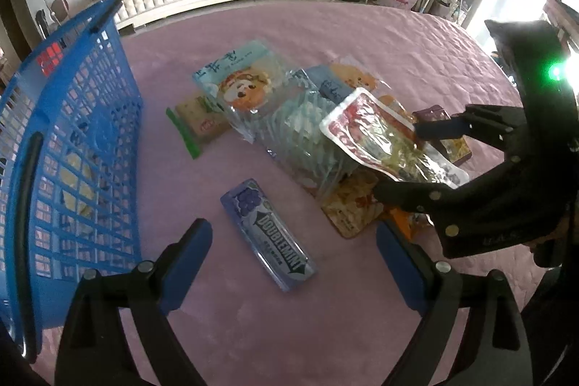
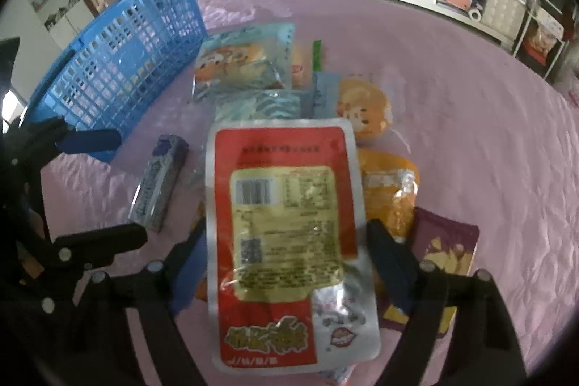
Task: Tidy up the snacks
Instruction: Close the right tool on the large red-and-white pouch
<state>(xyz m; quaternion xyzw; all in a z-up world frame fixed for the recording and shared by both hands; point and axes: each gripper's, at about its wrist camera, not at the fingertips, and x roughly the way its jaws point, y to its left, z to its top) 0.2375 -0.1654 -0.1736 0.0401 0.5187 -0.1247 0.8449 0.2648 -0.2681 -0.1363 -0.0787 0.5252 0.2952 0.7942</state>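
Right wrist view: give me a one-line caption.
Right gripper holds a red-and-silver foil snack pouch above scattered snacks, blue plastic lattice basket at left on the pink quilt.

Beside one blue basket [image 1: 72, 140] lie one Doublemint gum pack [image 1: 269, 236], two bear-print bags [image 1: 240, 85], one cracker pack [image 1: 197, 120], and one red pouch [image 2: 286, 234].

Red pouch [image 2: 286, 241] is glossy foil-like plastic w/ crinkled, reflective silver edges; gum pack [image 1: 269, 236] has shiny smooth wrap. Blue basket [image 1: 76, 147] is hard plastic lattice, slight sheen, and the pink cover [image 1: 398, 35] under it all is quilted cloth, matt & soft-looking. Clear bun bags [image 1: 246, 89] are thin glossy film; gripper fingers [image 1: 188, 255] look matt blue, rubbery.
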